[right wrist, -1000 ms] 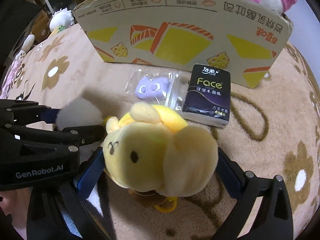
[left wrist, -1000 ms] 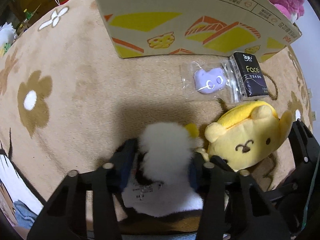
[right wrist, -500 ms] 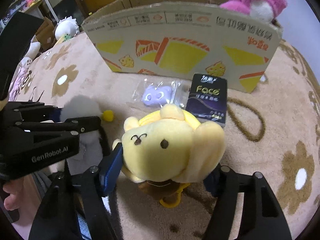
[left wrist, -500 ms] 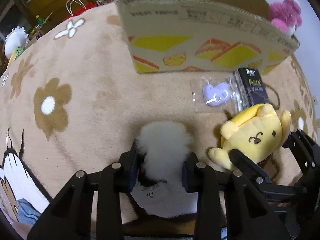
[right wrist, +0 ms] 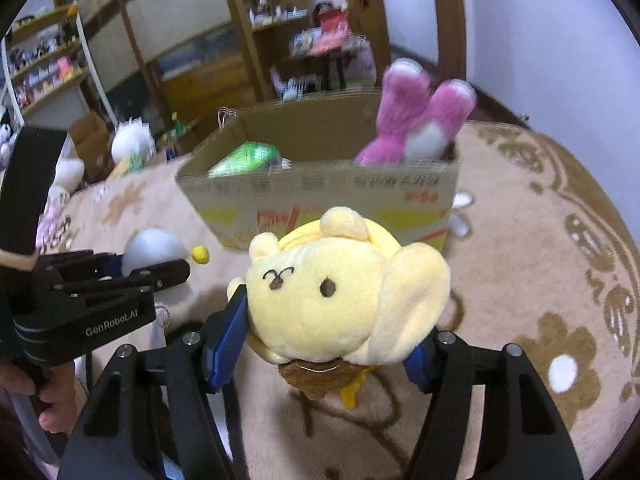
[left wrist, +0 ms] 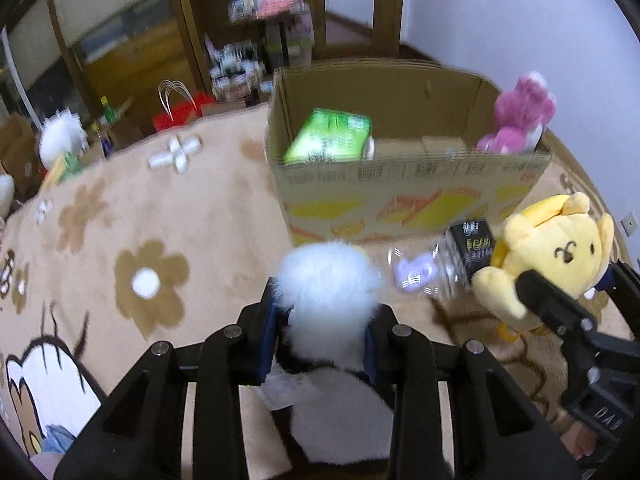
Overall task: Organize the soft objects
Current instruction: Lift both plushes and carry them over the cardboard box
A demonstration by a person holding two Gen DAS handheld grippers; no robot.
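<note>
Left gripper (left wrist: 326,332): jaws clamped on white fluffy toy (left wrist: 328,280), held above carpet (left wrist: 180,216).
Right gripper (right wrist: 324,344): jaws gripping yellow plush dog (right wrist: 320,292), also off carpet.
Cardboard box (left wrist: 400,184) ahead, open top; green pack (left wrist: 328,140) and pink plush (left wrist: 520,116) inside.
Purple bagged item (left wrist: 414,274) and black tissue pack (left wrist: 474,246) lie on carpet just before box front.

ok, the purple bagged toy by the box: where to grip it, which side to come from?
Probably grip the purple toy across its padded middle, coming from above: it lies flat on the rug in a clear bag, so a side approach would only catch loose film. The black tissue pack sits close on its right, so set the fingers clear of that edge.
</note>
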